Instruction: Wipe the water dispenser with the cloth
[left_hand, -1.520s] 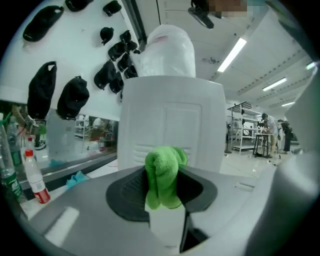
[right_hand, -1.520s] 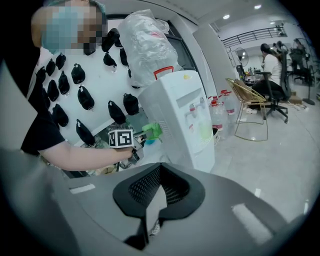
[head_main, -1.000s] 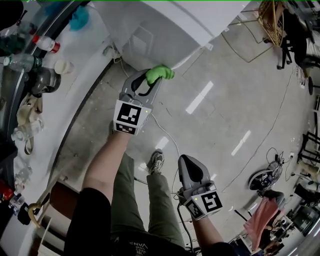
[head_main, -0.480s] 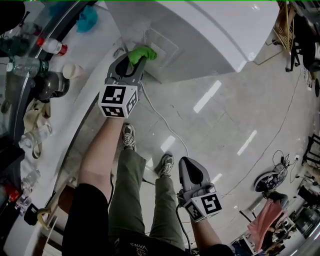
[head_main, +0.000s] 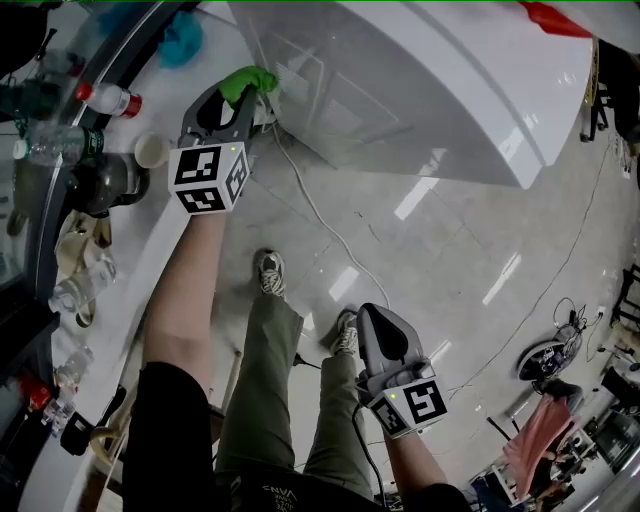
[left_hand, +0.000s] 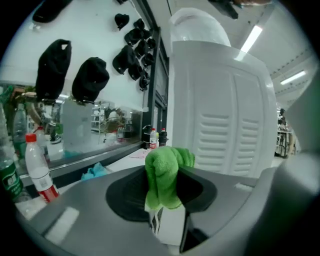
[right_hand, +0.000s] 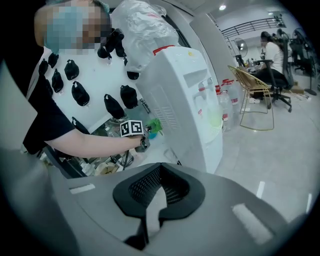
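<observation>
Glossy grey workshop floor (head_main: 450, 250) with strip-light reflections. White wall hung with black caps (left_hand: 90, 77). Long white counter (head_main: 125, 290) on the person's left.

Left gripper (head_main: 243, 100): jaws clamped on a bright green fleecy cloth (left_hand: 165, 175), which bunches above the tips and drapes over them, hiding them. The cloth sits at the rear lower corner of the tall white plastic water dispenser (head_main: 420, 90) and faces its louvred back panel (left_hand: 225, 130). Whether cloth and panel touch cannot be told. A bare forearm extends behind the gripper.

Right gripper (right_hand: 152, 212): jaws drawn together, nothing between them. It is held low, well apart from the dispenser and pointed toward it.

Dispenser: its top is cut off in the head view. The right gripper view shows a clear water bottle wrapped in plastic film (right_hand: 142, 25) on top. The taps on the front are too small to detail.

Surroundings:
- A thin white cable (head_main: 310, 215) trails over the floor from behind the dispenser.
- On the counter stand a clear plastic bottle with red cap (head_main: 105, 98), a pale paper cup (head_main: 152, 150), a dark rounded vessel (head_main: 95, 180) and a crumpled blue rag (head_main: 180, 40).
- Further counter clutter is cut off at the frame edge.
- A wicker chair (right_hand: 250, 95) and a seated person (right_hand: 275, 55) are far beyond the dispenser.
</observation>
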